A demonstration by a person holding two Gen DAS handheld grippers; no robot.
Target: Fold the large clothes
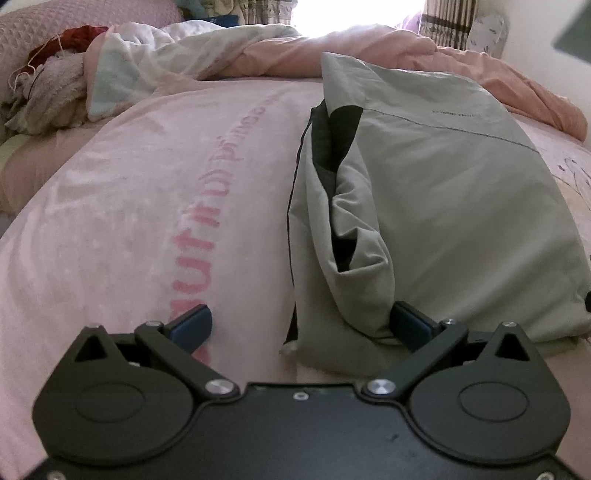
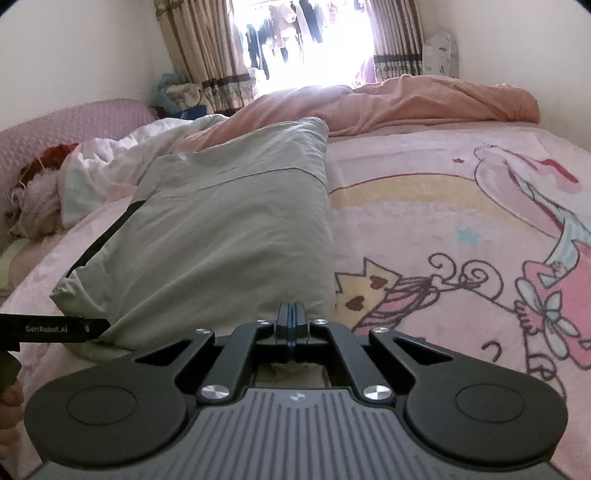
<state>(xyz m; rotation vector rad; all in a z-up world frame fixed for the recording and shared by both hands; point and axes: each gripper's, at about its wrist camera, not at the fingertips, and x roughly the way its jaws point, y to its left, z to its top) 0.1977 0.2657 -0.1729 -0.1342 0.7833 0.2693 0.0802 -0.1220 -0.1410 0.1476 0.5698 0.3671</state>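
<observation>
A grey-green garment (image 1: 443,192) with black lining lies folded into a long block on the pink bedspread (image 1: 129,206). My left gripper (image 1: 301,323) is open at the garment's near left corner. That corner lies between the fingers, and the pads do not press on it. In the right wrist view the garment (image 2: 229,221) stretches away from me. My right gripper (image 2: 291,314) is shut, its tips at the garment's near right edge. No fabric shows between its pads. The left gripper's black body (image 2: 55,328) enters at the left edge.
A rumpled pink and white duvet (image 2: 406,99) is bunched along the far side of the bed. A heap of red and beige clothes (image 1: 48,85) lies at the far left by a pink pillow (image 1: 81,26). The cartoon-printed bedspread (image 2: 461,229) stretches to the right. Curtains (image 2: 207,48) frame a bright window.
</observation>
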